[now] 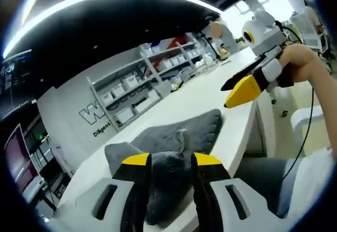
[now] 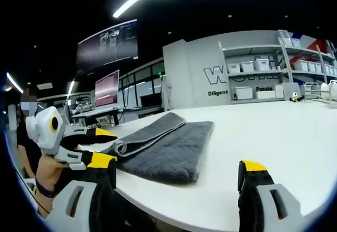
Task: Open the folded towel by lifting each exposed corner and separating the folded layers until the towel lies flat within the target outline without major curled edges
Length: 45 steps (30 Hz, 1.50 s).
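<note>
Work has barely begun: the grey towel [image 2: 166, 145] lies folded on the white counter [image 2: 274, 137], a narrow upper layer doubled over the broad one, no corner lifted yet. Left claw [image 1: 167, 161], slightly parted and empty, hovers at its plush, soft-edged near end. Right claw [image 2: 179, 171] is spread wide, empty, just right of the towel.

Grey towel [image 2: 168, 150] lies folded on the white bench [image 2: 274, 137], near its front edge. A narrower folded layer [image 2: 152, 129] rests along the top, its rolled edge exposed. Pile is thick; the surface is slightly rumpled in the left gripper view [image 1: 174, 137].
</note>
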### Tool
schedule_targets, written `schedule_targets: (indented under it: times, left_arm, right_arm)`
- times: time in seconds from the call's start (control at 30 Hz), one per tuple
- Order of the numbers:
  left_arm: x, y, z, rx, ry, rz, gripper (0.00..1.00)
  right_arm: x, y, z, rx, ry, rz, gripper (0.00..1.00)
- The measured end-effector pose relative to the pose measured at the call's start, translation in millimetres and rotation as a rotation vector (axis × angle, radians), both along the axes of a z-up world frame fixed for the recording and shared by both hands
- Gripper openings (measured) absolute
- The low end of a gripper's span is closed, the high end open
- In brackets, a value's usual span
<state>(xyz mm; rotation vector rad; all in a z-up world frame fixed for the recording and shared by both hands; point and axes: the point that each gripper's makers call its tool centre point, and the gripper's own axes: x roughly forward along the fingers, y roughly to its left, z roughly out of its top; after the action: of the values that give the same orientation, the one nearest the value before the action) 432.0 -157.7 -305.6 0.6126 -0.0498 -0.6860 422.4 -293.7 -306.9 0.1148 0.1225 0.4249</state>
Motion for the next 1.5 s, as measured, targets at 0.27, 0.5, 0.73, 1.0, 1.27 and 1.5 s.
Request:
schedule_targets:
  times: [0.27, 0.5, 0.73, 1.0, 1.27, 1.5]
  left_arm:
    - [0.9, -3.6, -5.5, 0.033, -0.003, -0.009, 0.22]
    - [1.3, -3.3, -8.1, 0.05, -0.003, -0.013, 0.16]
    - [0.7, -5.8, -12.9, 0.059, 0.017, -0.027, 0.1]
    - [2.0, -3.8, -14.2, 0.047, 0.033, -0.03, 0.05]
    - [3.8, 1.9, -2.4, -0.107, 0.057, -0.035, 0.04]
    - [9.2, 17.0, 11.1, -0.411, 0.146, -0.067, 0.04]
  right_arm:
    - [-0.2, -0.1, -0.4, 0.002, 0.002, 0.0, 0.98]
    - [0.0, -0.5, -0.2, 0.004, 0.001, 0.0, 0.98]
    - [-0.3, -0.5, -0.3, 0.005, 0.002, -0.001, 0.98]
    - [-0.3, 0.6, -1.0, 0.005, 0.004, -0.001, 0.98]
    - [0.7, 2.9, -0.7, 0.002, 0.006, 0.005, 0.98]
    - [1.9, 4.5, -1.2, -0.001, 0.009, 0.009, 0.97]
